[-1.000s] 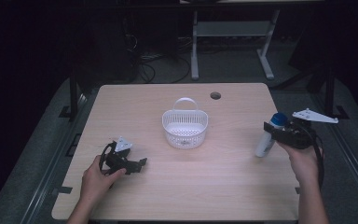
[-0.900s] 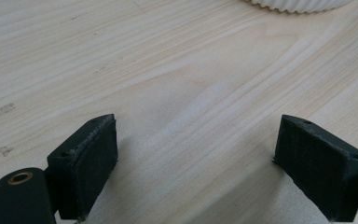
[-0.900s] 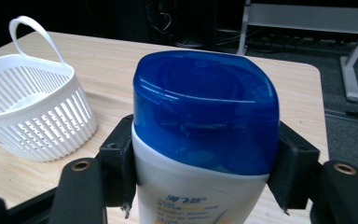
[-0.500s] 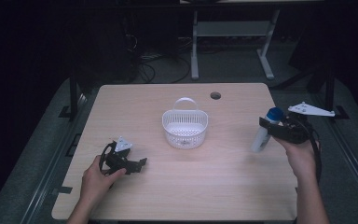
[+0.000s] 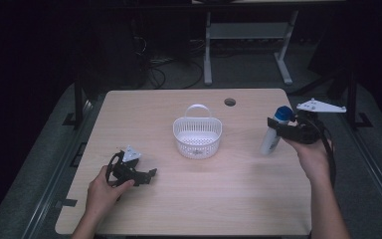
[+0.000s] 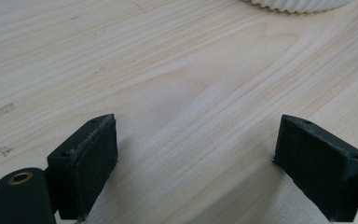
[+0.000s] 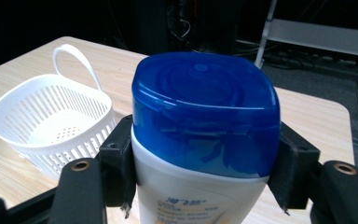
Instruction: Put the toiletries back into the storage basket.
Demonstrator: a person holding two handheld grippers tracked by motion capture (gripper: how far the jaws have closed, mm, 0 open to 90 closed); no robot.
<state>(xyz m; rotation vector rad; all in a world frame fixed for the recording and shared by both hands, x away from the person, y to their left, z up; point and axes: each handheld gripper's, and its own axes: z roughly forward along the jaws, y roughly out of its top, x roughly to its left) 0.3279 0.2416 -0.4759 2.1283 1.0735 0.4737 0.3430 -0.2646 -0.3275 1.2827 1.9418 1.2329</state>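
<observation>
So the bottle (image 5: pixel 270 139), white body with a blue cap (image 7: pixel 206 109), is hanging in the air just above the right edge of the surface (image 5: pixel 189 209), tilted a bit with the cap end up. The right gripper (image 5: pixel 274 125) has its fingers (image 7: pixel 117 161) clamped on it just under the cap, one pad each side, so that's a proper grip, but it's a grip way up near the top with the whole body dangling below. That's the bit I'd worry about: if the hand swings quickly, the bottom could pendulum and twist in the pads, and a smooth plastic bottle could slide down or drop out. The white basket (image 5: pixel 197 136) with the loop handle (image 5: pixel 199 108) sits around the middle of the surface, a little toward the far edge, well apart from the bottle, and I'd guess that's where it's headed. The basket looks light and nothing is holding it, so if the bottle's lower end clips the rim or the handle on the way in, the thing will probably skid or tip instead of taking the bottle. The left gripper (image 5: pixel 146 175) is parked near the near-left corner, resting low on the surface, fingers (image 6: pixel 87 158) spread wide with only bare wood between them, so it's no help steadying the basket from there.
</observation>
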